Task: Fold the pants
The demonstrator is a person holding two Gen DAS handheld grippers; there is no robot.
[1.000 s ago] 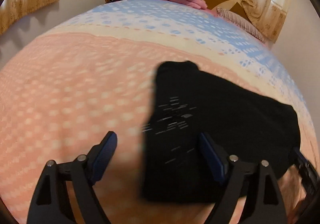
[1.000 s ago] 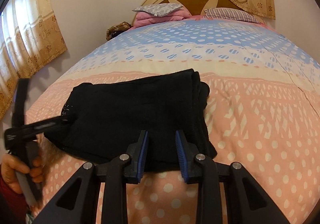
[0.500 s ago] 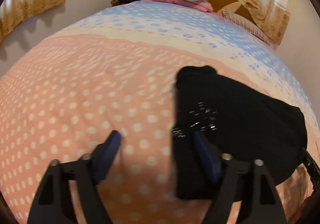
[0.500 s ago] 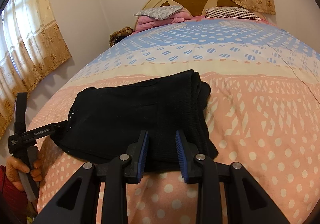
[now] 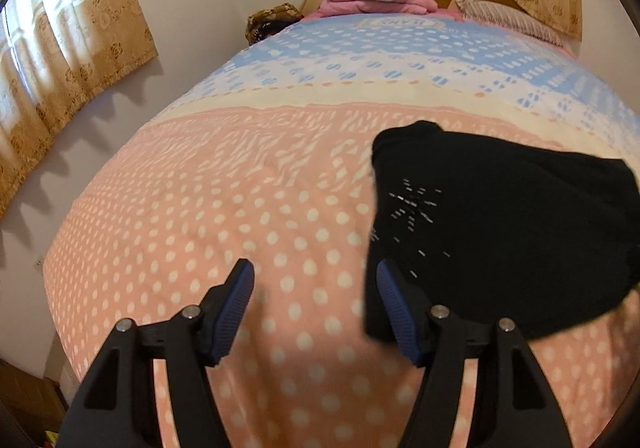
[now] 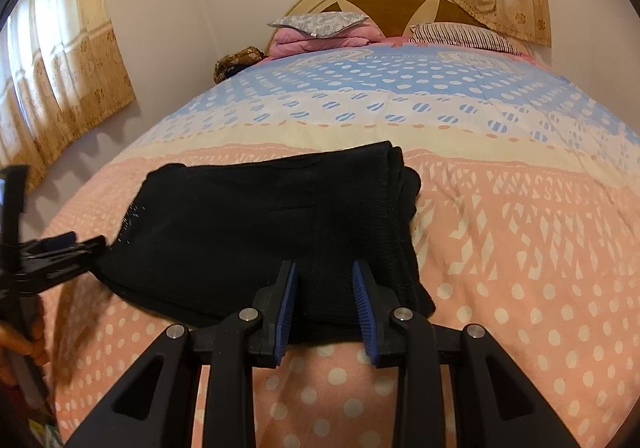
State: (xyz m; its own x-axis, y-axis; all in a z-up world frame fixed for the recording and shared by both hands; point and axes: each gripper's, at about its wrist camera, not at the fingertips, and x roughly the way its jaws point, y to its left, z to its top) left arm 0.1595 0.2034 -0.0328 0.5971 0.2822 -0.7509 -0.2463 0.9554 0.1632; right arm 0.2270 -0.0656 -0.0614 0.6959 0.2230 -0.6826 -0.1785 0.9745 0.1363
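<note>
Lying folded on bed [image 6: 520, 248]: black pants [image 6: 260, 224]. Left claw [image 5: 316, 280] spread wide, empty. Right claw [image 6: 324, 284] parted, gripping nothing.

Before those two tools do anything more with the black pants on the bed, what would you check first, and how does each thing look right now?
1. Pants folded into a compact stack on the bedspread: ok.
2. Left tool open and holding nothing: ok; its right finger sits at the pants' left edge.
3. Right tool gripping cloth: not ok; its fingers stand apart at the near edge, nothing pinched.
4. Stack edges even: cannot tell; layers at the right side look slightly staggered.
5. Free bedspread around the pants: ok.
6. Pillows far from the work: ok, up by the headboard.
</note>
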